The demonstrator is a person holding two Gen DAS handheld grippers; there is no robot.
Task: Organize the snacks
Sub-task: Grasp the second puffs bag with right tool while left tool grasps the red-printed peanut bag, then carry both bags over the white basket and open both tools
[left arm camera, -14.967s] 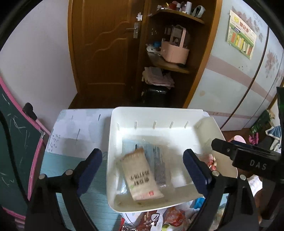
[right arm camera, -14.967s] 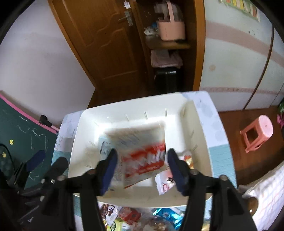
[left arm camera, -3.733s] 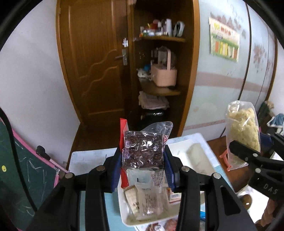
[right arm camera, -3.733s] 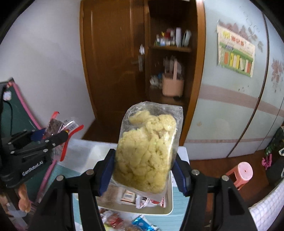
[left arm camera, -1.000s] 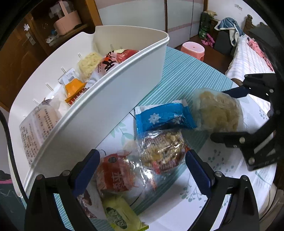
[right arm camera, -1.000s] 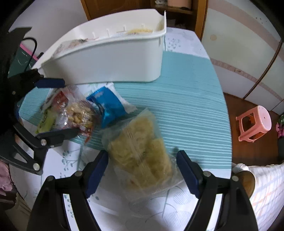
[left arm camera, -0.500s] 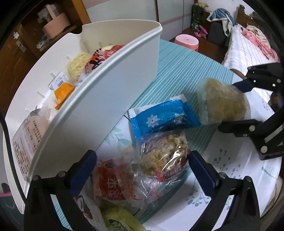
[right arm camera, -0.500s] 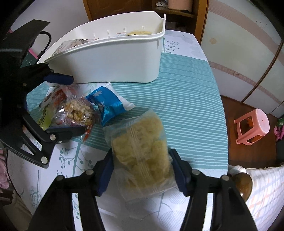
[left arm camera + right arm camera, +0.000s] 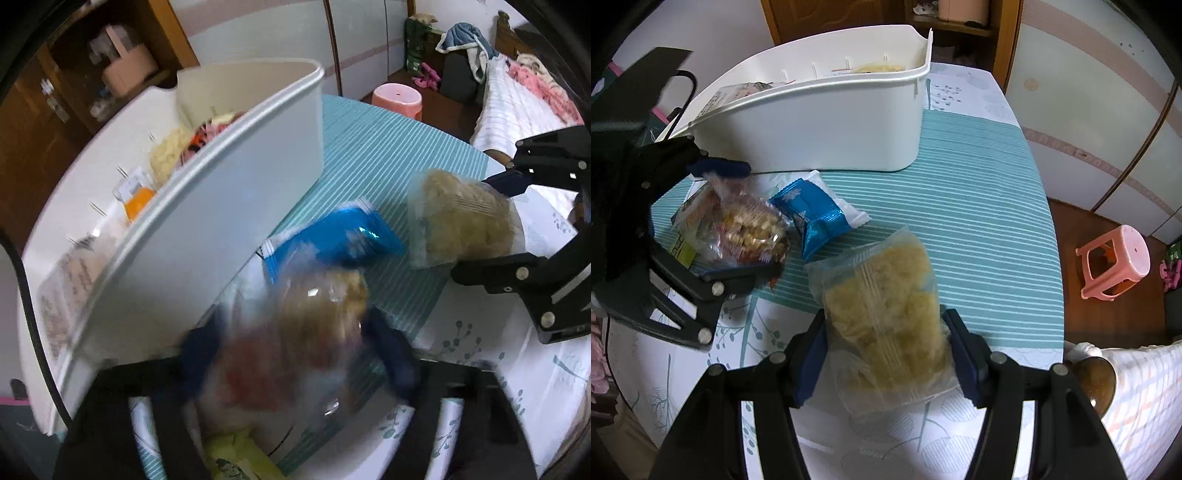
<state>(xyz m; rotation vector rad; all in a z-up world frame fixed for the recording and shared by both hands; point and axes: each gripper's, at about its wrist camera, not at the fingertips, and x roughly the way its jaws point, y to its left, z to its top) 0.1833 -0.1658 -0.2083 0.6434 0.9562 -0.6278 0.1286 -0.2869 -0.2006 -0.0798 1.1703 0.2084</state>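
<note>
Both grippers grasp snacks on the table in front of the white bin (image 9: 827,122). The right gripper (image 9: 884,354) clamps a clear bag of yellow puffed snacks (image 9: 882,314); the left gripper (image 9: 738,221), its jaws just closing, pinches a clear nut-mix packet (image 9: 750,229). Risks: slippery film sliding from the pads, contents crushed, or the touching blue packet (image 9: 816,214) dragged along on lifting.

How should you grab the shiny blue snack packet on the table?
Take the blue packet across its puffy middle, coming straight down from above. It lies flat on the striped tablecloth, and its crimped white ends are thin and slippery. Mind the clear bag of nutty snacks right beside it, between the left gripper's fingers.
</note>
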